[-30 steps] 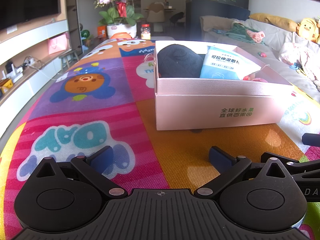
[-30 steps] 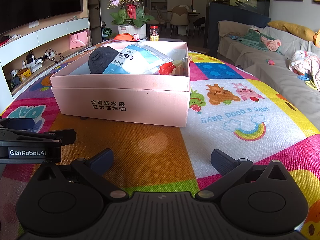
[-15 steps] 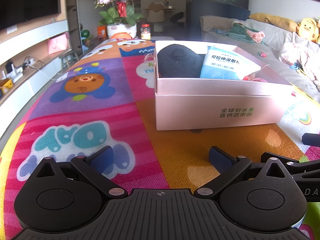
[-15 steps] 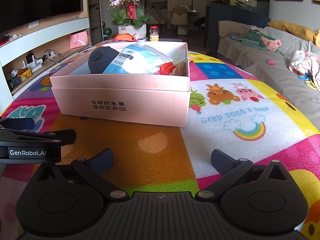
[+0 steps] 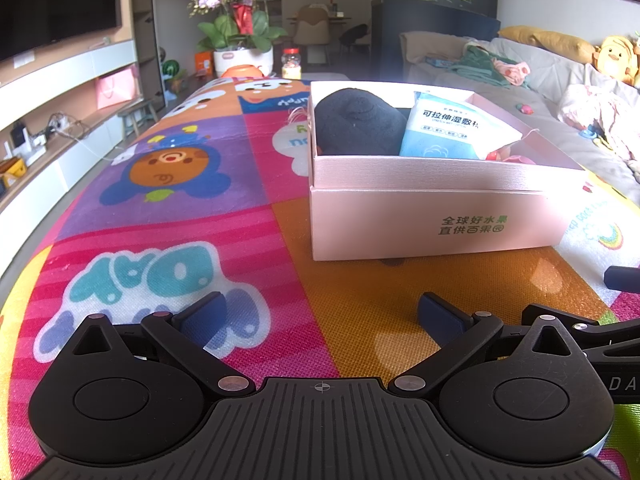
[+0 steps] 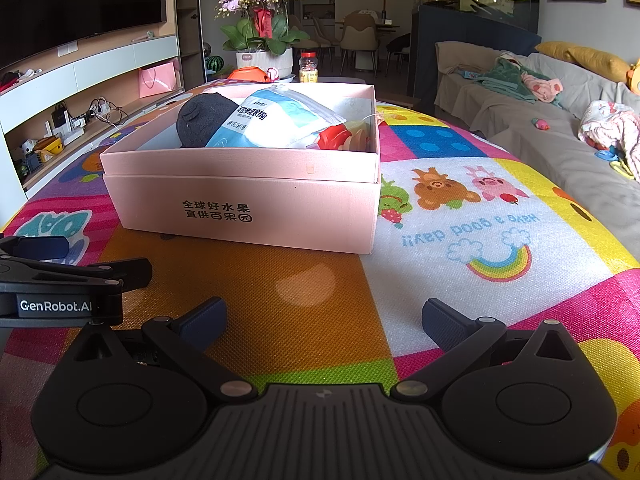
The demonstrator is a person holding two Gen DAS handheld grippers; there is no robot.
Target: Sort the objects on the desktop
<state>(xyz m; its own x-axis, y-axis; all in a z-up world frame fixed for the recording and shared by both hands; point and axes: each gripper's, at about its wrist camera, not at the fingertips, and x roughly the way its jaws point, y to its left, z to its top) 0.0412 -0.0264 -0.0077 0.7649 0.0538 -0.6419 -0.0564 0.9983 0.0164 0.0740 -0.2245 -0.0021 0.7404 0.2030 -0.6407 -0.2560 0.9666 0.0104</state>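
Two handheld grippers rest low over a brightly printed play mat (image 5: 168, 184), both with fingers spread wide and nothing between them: the left gripper (image 5: 320, 316) sits above an orange panel beside a teal-lettered pink square, while the right gripper (image 6: 324, 320) sits just to its right, near a rainbow drawing and upside-down lettering. Beyond them, well clear of either claw, stands a pale pink cardboard box (image 6: 248, 200), open-topped, its near wall printed with two rows of dark characters, the inner tray rising slightly above the outer sleeve. Inside, at the left, lies a dark grey knitted item (image 5: 356, 120), rounded like a cap or sock; leaning against it is a blue-and-white plastic packet (image 5: 448, 128) with printed text; at the right end sit red and pale pink objects (image 6: 344, 136), only partly visible. Farther off, a potted orchid (image 6: 260, 20) with pink blooms stands past the mat's far end, and a grey sofa (image 6: 520, 120) strewn with clothes runs along the right.
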